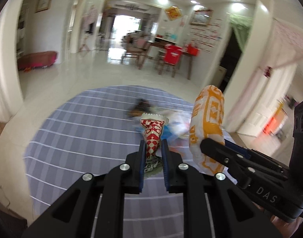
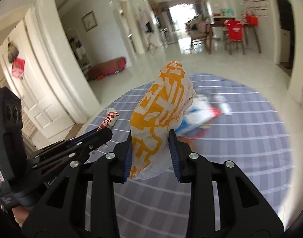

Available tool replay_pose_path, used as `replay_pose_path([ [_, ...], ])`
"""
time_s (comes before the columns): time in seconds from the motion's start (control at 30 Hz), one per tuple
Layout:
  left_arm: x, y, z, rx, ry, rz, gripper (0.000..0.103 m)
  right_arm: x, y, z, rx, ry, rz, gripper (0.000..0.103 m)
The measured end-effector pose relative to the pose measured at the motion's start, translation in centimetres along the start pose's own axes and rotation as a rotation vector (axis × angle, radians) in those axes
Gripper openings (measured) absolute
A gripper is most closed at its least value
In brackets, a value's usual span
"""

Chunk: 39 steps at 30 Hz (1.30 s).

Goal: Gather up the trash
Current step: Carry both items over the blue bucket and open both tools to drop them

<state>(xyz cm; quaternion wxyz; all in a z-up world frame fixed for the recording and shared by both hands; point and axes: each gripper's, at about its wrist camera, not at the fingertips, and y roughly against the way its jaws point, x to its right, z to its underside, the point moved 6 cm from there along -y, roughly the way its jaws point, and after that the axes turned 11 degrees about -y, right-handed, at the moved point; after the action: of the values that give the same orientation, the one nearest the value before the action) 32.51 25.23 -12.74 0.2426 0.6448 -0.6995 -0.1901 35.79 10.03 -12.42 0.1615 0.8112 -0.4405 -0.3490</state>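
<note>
Claws | left claw (image 1: pixel 153 144) pinching red-and-white checkered foil wrapper (image 1: pixel 152 133) | right claw (image 2: pixel 151 138) clamping crumpled orange-and-white plastic bag (image 2: pixel 159 111) | advice: keeping both squeezes firm while carrying.

I see a blue checked cloth (image 1: pixel 82 130) on the worktop | dining table (image 1: pixel 171 48) with chairs beyond | framed picture (image 1: pixel 44 2) on wall | glossy pale floor (image 1: pixel 104 73)

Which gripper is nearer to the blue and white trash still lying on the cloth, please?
Right, though only narrowly. The right gripper, clamping the orange bag, hangs beside the trash; the left gripper, holding the red wrapper, sits slightly farther.
</note>
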Motion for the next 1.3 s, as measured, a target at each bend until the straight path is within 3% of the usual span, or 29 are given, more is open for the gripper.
replay_pose_path([
  [0.4,24.5,-3.0,3.6,-0.095,-0.266,0.285,0.015,20.3,17.6,5.0,0.196,-0.235,0.237,0.033],
  [0.57,33.8,-5.4,7.0,-0.175,-0.353,0.392,0.015,28.4,22.6,8.4,0.229,-0.34,0.356,0.034],
  [0.7,38.8,-8.1,9.9,-0.253,-0.402,0.449,0.015,33.5,25.3,11.1,0.249,-0.408,0.44,0.034],
  [0.8,41.7,-10.1,11.7,-0.305,-0.424,0.468,0.016,36.7,27.0,12.8,0.272,-0.464,0.494,0.034],
  [0.87,43.3,-11.1,12.6,-0.326,-0.43,0.477,0.022,37.8,27.8,13.7,0.276,-0.49,0.507,0.034],
  [0.93,44.4,-12.2,13.5,-0.357,-0.434,0.455,0.054,39.0,28.0,14.3,0.27,-0.511,0.518,0.035],
  [0.97,44.7,-12.5,13.6,-0.357,-0.435,0.44,0.059,39.6,28.0,14.7,0.265,-0.524,0.522,0.035],
  [1.13,45.9,-12.8,14.3,-0.363,-0.463,0.419,0.062,41.3,28.1,15.4,0.245,-0.554,0.514,0.035],
  [1.3,44.5,-12.2,13.8,-0.35,-0.473,0.394,0.063,41.0,26.7,15.3,0.23,-0.553,0.496,0.036],
])
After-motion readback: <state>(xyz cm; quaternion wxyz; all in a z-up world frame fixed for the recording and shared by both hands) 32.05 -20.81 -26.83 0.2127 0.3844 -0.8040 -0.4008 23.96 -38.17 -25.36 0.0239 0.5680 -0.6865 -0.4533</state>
